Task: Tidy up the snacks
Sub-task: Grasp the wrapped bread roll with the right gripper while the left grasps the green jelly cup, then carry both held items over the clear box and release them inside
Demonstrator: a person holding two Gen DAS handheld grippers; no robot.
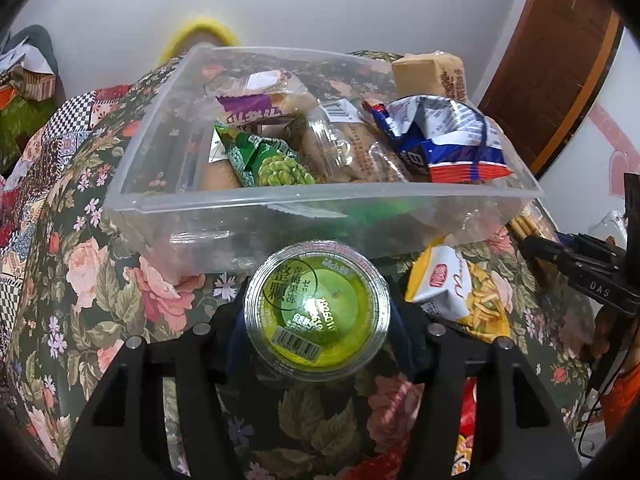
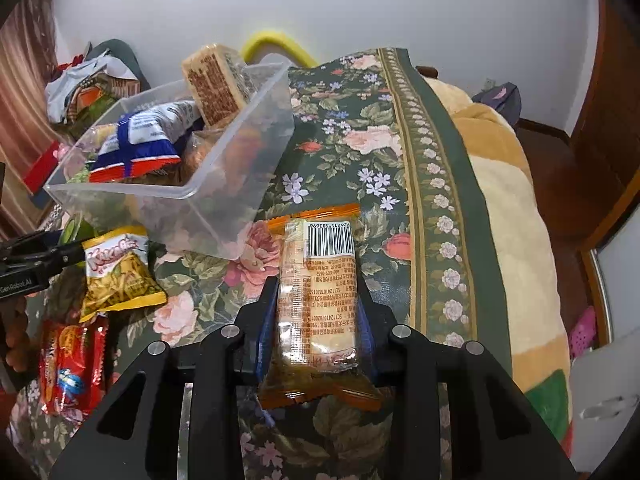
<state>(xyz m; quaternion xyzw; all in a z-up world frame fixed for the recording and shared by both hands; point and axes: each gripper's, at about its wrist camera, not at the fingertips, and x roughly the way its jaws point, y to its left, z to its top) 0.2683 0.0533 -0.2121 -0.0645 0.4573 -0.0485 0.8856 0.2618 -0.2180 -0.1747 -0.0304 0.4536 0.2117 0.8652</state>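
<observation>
1. Here the left gripper has its fingers pinching a round green jelly cup, one on either side of its clear wall; the foil lid with a barcode faces the camera
2. The right gripper has its fingers pressed onto a long clear cake packet with orange ends, barcode end pointing away, the near crimped end hanging between the finger bases
3. Both held snacks sit just above a dark floral cloth covering the surface; whether that is a tabletop or a bed I cannot tell
4. Just beyond the jelly cup stands a clear plastic bin, its near wall close to the cup
5. Inside the bin lie a green pea-snack bag, a purple-labelled pastry pack, clear-wrapped bread rolls and a blue, white and red bag; a tan wafer block leans upright in the far corner, rising over the rim
6. On the cloth beside the bin lies a yellow chip bag, between the two grippers
7. Nearer the camera in the right wrist view, a red packet lies below the yellow bag
8. Past the cloth's bordered edge is a beige and cream blanket, and a white wall stands behind
</observation>
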